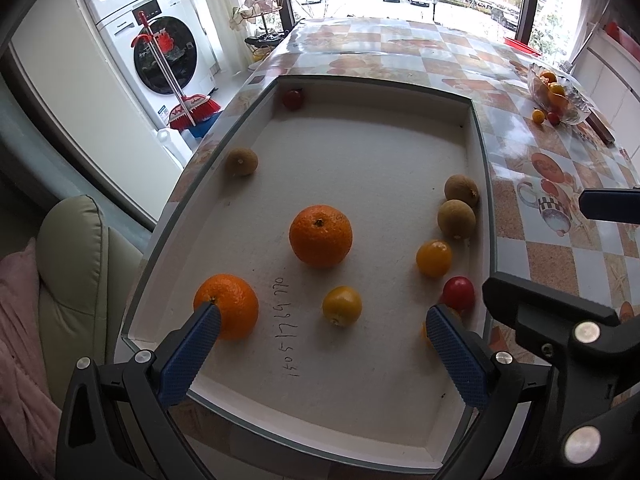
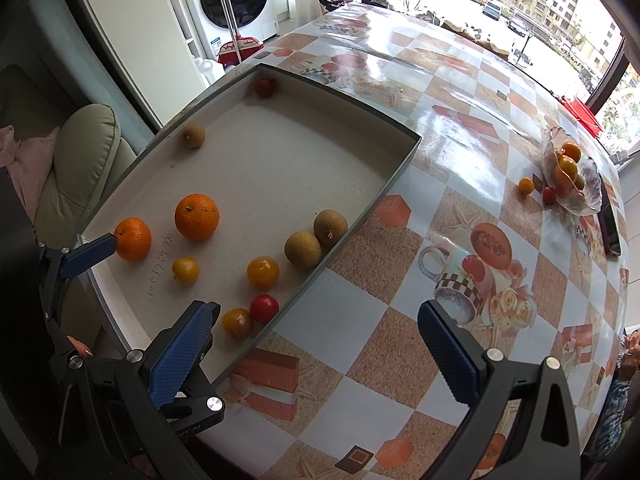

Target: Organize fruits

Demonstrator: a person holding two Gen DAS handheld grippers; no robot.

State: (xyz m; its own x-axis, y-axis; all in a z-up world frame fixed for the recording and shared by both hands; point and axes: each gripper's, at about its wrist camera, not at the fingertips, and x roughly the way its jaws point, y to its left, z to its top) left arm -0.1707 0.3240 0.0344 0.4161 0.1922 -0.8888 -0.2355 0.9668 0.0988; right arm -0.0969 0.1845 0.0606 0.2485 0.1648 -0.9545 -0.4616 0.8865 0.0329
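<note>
Table (image 2: 400,208) with checked oilcloth carries a shallow white tray (image 1: 360,168) at its left edge. In the tray: two oranges (image 1: 321,235), three brown longans (image 1: 456,219), yellow and red cherry tomatoes (image 1: 434,257) (one red alone in the far corner). Glass bowl (image 2: 588,196) of fruit sits well apart, far right. Left claw (image 1: 323,347) released above the tray; right claw (image 2: 318,350) released, straddling the tray's wall.

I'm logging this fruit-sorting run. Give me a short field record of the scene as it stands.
surface: table with patterned cloth
container: shallow white tray
oranges in tray: two
brown round fruits in tray: three
red tomatoes in tray: two
destination: glass bowl, already holding several fruits
left gripper: open, over tray
right gripper: open, empty, over the tray's edge
</note>
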